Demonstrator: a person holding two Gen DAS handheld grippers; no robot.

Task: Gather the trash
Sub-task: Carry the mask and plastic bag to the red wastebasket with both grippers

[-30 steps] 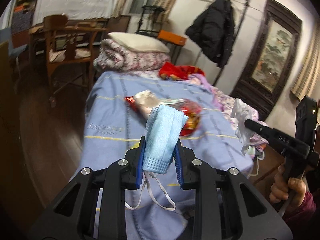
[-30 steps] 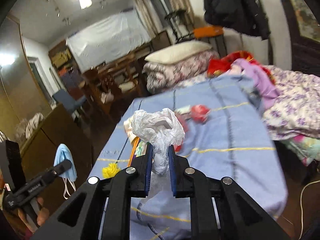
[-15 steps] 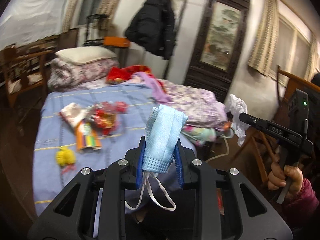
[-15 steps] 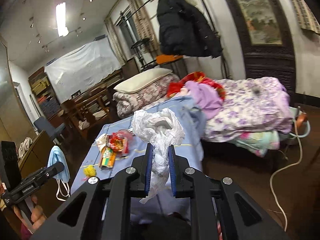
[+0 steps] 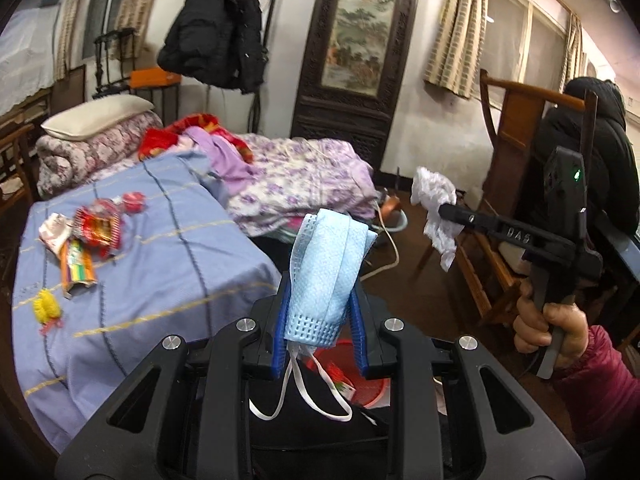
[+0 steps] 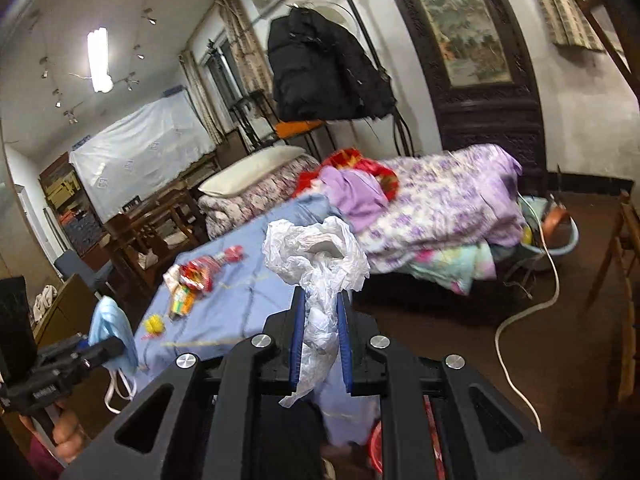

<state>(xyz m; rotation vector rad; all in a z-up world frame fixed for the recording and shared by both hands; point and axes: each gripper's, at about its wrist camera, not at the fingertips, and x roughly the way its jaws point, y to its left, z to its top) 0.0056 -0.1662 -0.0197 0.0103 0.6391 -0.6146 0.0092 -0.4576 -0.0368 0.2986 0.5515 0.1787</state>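
My left gripper (image 5: 320, 304) is shut on a light blue face mask (image 5: 332, 264), its white ear loops hanging below. My right gripper (image 6: 320, 312) is shut on a crumpled white plastic bag (image 6: 316, 256). In the left wrist view the right gripper (image 5: 444, 210) shows at the right with the bag (image 5: 434, 204). In the right wrist view the left gripper (image 6: 108, 346) shows at the lower left with the mask (image 6: 112, 328). A red bin (image 5: 360, 376) lies below my left gripper, partly hidden. Snack wrappers (image 5: 94, 232) and a yellow scrap (image 5: 47, 306) lie on the blue bedspread (image 5: 168, 264).
Purple floral bedding (image 5: 304, 176) is piled beside the blue bed. A wooden chair (image 5: 516, 168) with a dark jacket stands at the right. A white cable (image 6: 524, 320) runs across the dark floor. A black coat (image 5: 216, 28) hangs on a rack by the wall.
Both grippers have swung right, away from the bed and towards the floor and the chair, still holding the mask and the bag. The red bin has come into view below.
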